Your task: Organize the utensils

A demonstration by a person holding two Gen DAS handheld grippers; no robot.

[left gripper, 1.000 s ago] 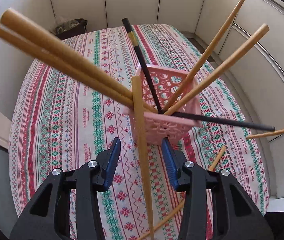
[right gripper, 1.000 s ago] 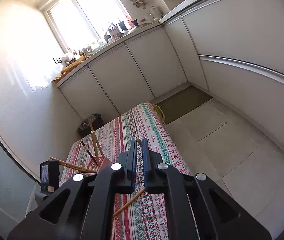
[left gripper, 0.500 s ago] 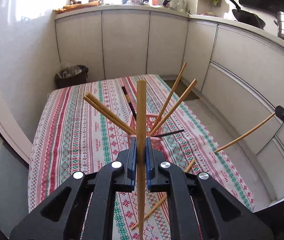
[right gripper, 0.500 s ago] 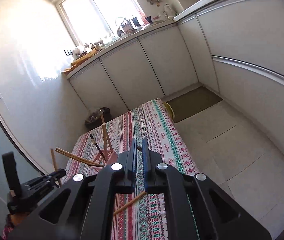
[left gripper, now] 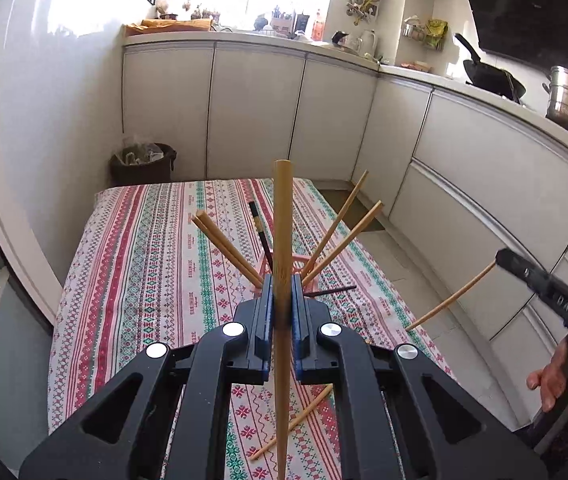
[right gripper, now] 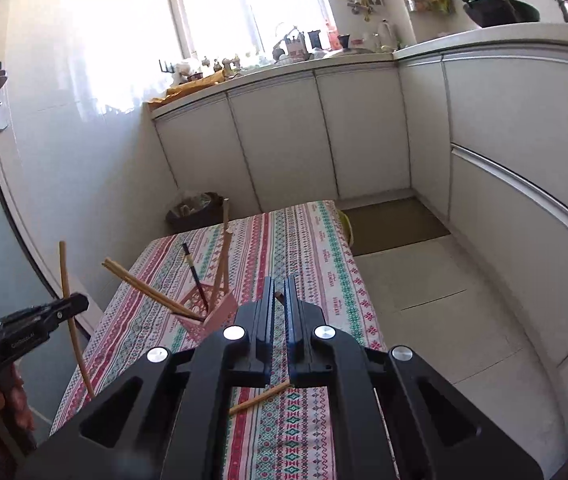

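Patterned tablecloth [left gripper: 140, 280] bearing a pink lattice basket [right gripper: 220, 314], its front hidden in the left view; wooden chopsticks [left gripper: 228, 246] and black ones [left gripper: 262, 236] fan out of it. Left gripper [left gripper: 283, 300] clamps an upright wooden chopstick [left gripper: 283, 216]. Right gripper [right gripper: 279, 300], nearly closed, pinches a thinner chopstick [left gripper: 450, 300]. A loose chopstick [left gripper: 296, 424] lies on the cloth.

- My left gripper [left gripper: 282, 300]: jaws clamped tight on a wooden chopstick [left gripper: 283, 248], stick upright across them, raised above the table.
- My right gripper [right gripper: 280, 300]: jaws pinched on another chopstick [right gripper: 259, 399], narrow gap showing.
- My right hand [left gripper: 552, 380] wraps its handle.
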